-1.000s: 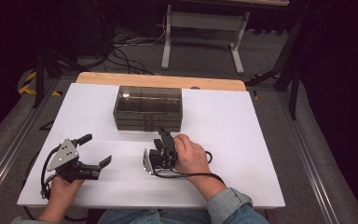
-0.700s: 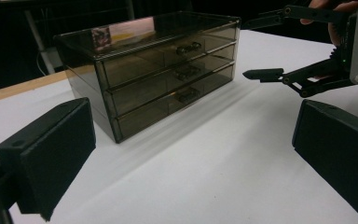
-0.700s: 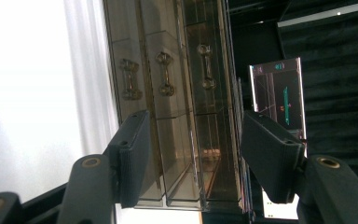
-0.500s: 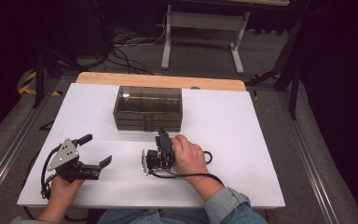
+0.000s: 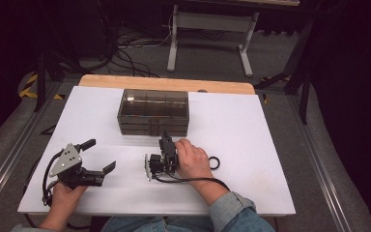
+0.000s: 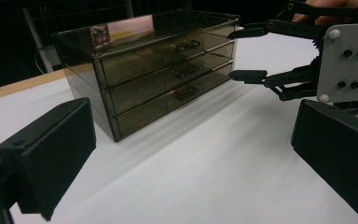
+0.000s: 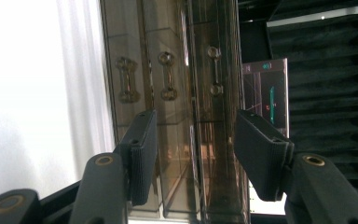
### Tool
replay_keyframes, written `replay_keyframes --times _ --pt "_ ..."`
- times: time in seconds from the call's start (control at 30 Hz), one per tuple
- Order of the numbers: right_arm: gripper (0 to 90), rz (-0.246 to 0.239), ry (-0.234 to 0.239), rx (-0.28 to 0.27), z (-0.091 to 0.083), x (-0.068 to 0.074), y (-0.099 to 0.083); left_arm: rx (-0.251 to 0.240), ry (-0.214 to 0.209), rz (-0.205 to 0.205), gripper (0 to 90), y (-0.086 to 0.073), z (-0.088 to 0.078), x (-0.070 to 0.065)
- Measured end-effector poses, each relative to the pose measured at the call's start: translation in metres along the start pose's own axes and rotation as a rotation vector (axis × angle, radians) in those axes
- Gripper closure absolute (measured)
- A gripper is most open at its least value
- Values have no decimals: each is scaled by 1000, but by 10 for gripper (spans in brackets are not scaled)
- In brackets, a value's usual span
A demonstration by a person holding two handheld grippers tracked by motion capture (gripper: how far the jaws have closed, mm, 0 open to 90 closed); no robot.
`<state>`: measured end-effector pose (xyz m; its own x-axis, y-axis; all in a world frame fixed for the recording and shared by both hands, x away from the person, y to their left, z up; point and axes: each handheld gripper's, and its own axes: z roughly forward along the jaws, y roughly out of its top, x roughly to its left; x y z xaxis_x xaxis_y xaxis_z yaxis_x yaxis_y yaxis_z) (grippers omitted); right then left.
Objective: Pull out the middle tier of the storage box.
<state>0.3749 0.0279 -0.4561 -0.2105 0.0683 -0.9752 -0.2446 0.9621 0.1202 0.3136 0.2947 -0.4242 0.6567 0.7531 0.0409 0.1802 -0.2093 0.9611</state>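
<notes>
A smoky see-through drawer unit (image 5: 153, 113) with three drawers stands at the middle back of the white table (image 5: 251, 130). My right gripper (image 5: 166, 139) is rolled onto its side, its tips just short of the unit's front. In the right gripper view the three drawer handles (image 7: 168, 77) stand ahead of my right gripper (image 7: 198, 154). Its jaws have just been closing, with nothing pressed between the pads. My left gripper (image 5: 100, 155) rests near the front left, wide open and empty. The left gripper view looks between its pads (image 6: 51, 154) at the drawer unit (image 6: 158, 70) and the right gripper (image 6: 244, 53).
A small black ring (image 5: 214, 163) lies on the table just right of the right hand. A wooden strip (image 5: 164, 84) runs along the table's far edge. Beyond it are cables and a metal stand (image 5: 207, 34) on the floor.
The right gripper has edged a little left and toward the drawer front, and its jaws have narrowed slightly. The left gripper has stayed where it was.
</notes>
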Motion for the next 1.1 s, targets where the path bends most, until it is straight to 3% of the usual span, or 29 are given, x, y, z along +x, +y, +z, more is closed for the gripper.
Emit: replay_keyframes --times 0.53,1.1 --pt "564 -43 -38 -39 13 9 6 -3 -2 2 5 0 0 0" --pt "644 -77 -26 -14 31 18 7 -1 -4 7 5 0 0 0"
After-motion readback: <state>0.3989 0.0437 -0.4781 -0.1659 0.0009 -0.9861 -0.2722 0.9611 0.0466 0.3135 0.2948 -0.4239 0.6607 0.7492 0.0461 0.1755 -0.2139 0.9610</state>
